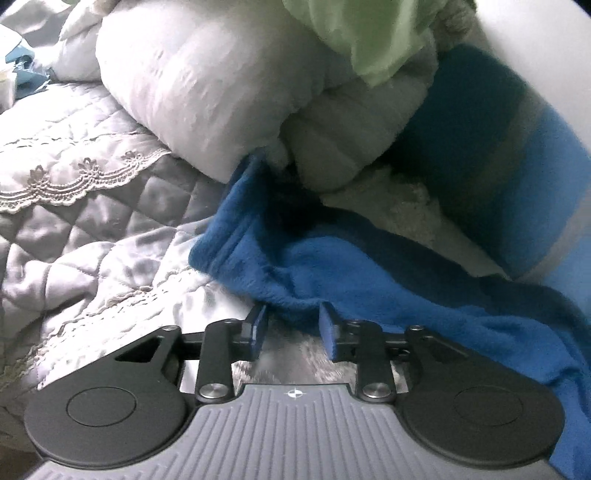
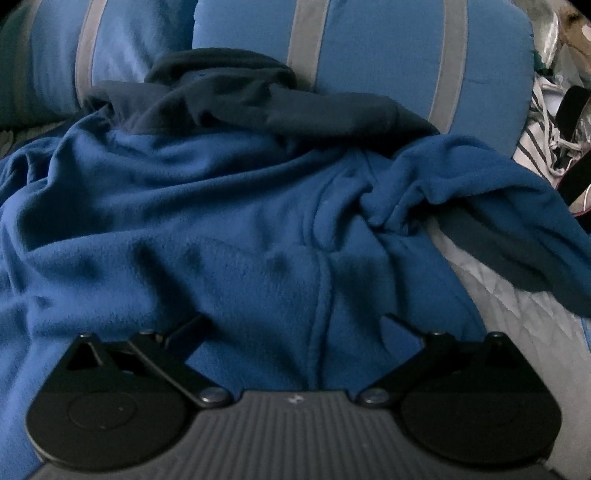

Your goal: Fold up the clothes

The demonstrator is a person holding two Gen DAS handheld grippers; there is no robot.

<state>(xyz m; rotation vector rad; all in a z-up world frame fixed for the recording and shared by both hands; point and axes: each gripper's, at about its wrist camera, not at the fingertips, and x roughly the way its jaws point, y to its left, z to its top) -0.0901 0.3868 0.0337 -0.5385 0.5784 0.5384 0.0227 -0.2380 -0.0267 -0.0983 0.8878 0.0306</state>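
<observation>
A blue fleece garment (image 2: 207, 221) with a dark navy hood (image 2: 258, 99) lies crumpled on the bed and fills the right wrist view. One sleeve (image 2: 480, 184) trails off to the right. My right gripper (image 2: 291, 321) is wide open, low over the fleece, with its fingertips sunk into the folds. In the left wrist view an edge of the same fleece (image 1: 295, 266) lies on the quilt. My left gripper (image 1: 291, 325) is open, with its blue pads (image 1: 258, 328) just at that edge and a fold of fleece between them.
A quilted grey bedspread (image 1: 92, 221) with lace trim covers the bed. A rolled white duvet (image 1: 184, 85) and a pale green cloth (image 1: 351, 29) lie behind the fleece. Blue pillows with grey stripes (image 2: 369, 55) stand at the back. Striped clutter (image 2: 543, 122) lies at the right.
</observation>
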